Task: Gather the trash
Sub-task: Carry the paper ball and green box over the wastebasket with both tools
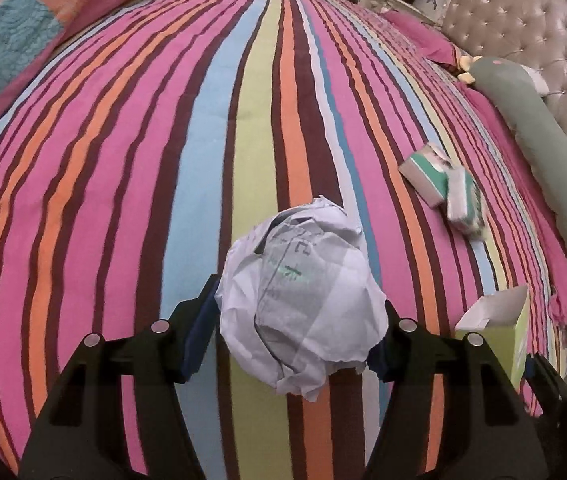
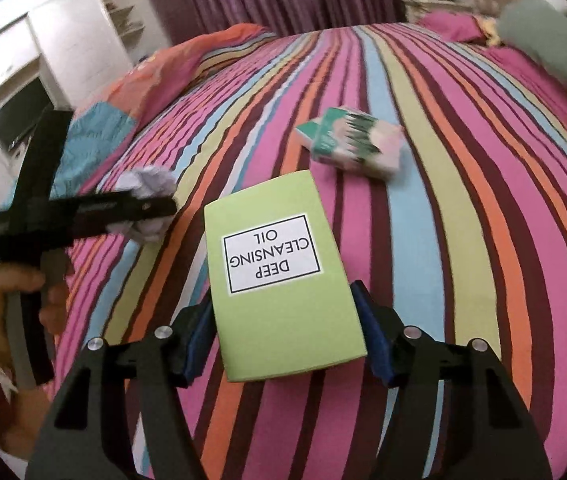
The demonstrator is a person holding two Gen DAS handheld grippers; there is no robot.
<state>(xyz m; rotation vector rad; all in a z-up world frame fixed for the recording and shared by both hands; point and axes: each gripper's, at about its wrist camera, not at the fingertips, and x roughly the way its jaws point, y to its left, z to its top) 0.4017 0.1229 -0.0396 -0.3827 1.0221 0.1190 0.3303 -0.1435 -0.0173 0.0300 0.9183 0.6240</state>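
My left claw (image 1: 297,330) is clamped on a crumpled paper ball (image 1: 301,300), white with faint grey and green print, one blue pad pressed to each side of it; the ball is lifted clear above the striped bedspread (image 1: 123,160). From the right wrist camera the same left claw (image 2: 151,210) shows at the left edge of view, black, side-on, with the paper ball (image 2: 147,184) bulging out above and below its fingers, and my left hand (image 2: 23,296) wrapped round the handle below it. My right claw (image 2: 283,324) grips a lime-green box (image 2: 283,320) by its two long sides, the blue pads tight against the card; the label reads "DEEP CLEANSING OIL", upside down to me. The box is tilted with its far end away from me and is held above the bedspread (image 2: 483,220). In the left wrist view that green box (image 1: 511,328) appears at the lower right, its white flap open on top. Still lying on the bed: a crushed green-and-white carton (image 1: 443,184), toward the headboard side of the bed, beside the long grey-green bolster (image 1: 543,140) that runs along the tufted headboard (image 1: 523,28). In the right wrist view the carton (image 2: 353,146) sits beyond the box, well apart from it. A folded quilt (image 1: 3,40), orange and teal, lies at the far left edge of the bed.
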